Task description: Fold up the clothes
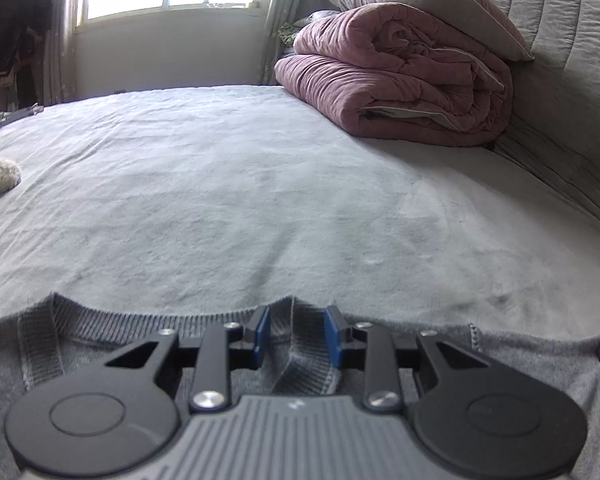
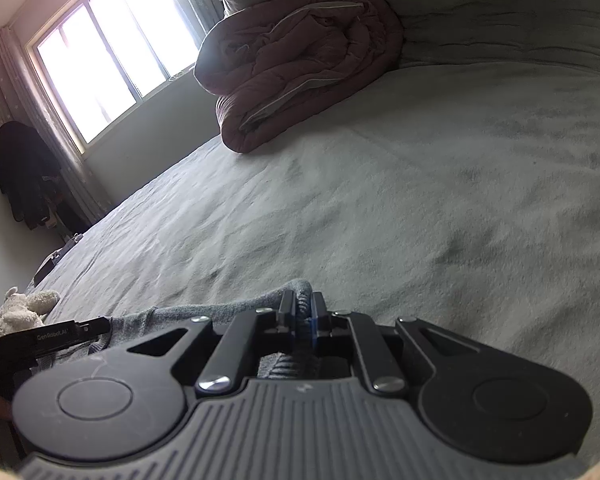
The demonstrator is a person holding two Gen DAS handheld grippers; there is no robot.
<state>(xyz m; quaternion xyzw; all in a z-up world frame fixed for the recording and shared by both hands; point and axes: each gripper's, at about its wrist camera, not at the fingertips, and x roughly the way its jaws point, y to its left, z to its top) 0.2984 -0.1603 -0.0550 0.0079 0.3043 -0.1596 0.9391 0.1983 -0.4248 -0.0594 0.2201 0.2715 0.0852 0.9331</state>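
Note:
A grey knit sweater (image 1: 100,356) lies flat on the near part of the bed, its ribbed hem facing away from me. My left gripper (image 1: 296,332) stands half open around a raised fold of the ribbed hem (image 1: 300,344); the blue pads (image 1: 262,332) are apart and not pinching it. My right gripper (image 2: 303,320) is shut on a bunched corner of the same sweater (image 2: 220,312) near the bed surface. In the right wrist view the left gripper's body (image 2: 56,336) shows at the left edge.
The bed sheet (image 1: 260,200) is pale grey and stretches far ahead. A folded pink quilt (image 1: 400,84) with a pillow (image 1: 440,4) on it sits at the far right by the headboard (image 1: 560,40). A white plush toy (image 2: 24,308) lies at the left edge.

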